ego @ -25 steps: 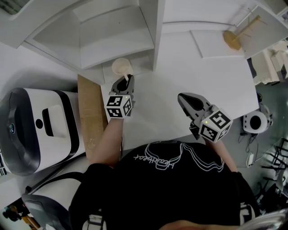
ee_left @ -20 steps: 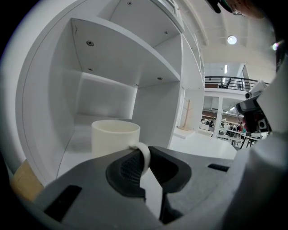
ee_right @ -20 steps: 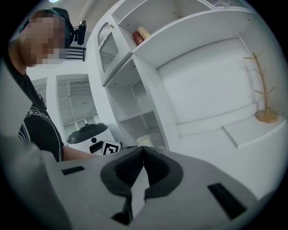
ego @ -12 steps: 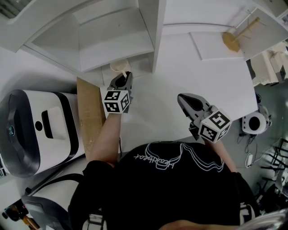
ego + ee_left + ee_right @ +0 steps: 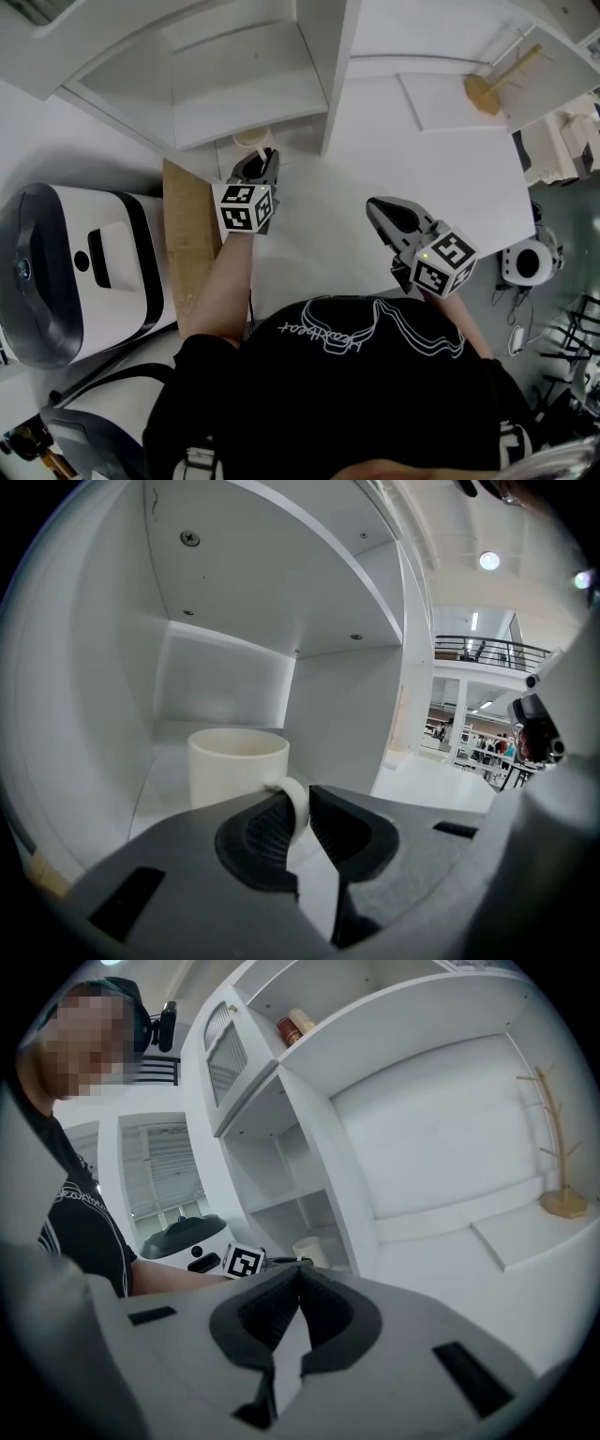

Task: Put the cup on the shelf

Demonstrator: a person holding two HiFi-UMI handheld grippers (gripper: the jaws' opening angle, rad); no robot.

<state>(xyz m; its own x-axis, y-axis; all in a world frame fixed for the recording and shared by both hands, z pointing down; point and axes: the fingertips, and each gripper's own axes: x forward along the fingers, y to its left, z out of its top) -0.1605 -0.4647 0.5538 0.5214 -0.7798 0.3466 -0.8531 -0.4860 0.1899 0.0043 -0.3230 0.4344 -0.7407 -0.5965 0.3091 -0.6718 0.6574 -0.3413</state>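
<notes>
The cup [image 5: 252, 139] lay mostly hidden under the shelf [image 5: 244, 89] (only its near rim showed). Two far, high items [image 5: 296, 1024] were too small to identify.

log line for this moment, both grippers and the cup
left hand-held gripper: shut on handle of cup | cup: upright inside shelf compartment | right hand-held gripper: shut, empty

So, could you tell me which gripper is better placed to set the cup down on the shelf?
The left gripper: its jaws grip the cup by the handle, with the cup already inside the shelf. The right gripper is shut and empty, out over the table.
</notes>
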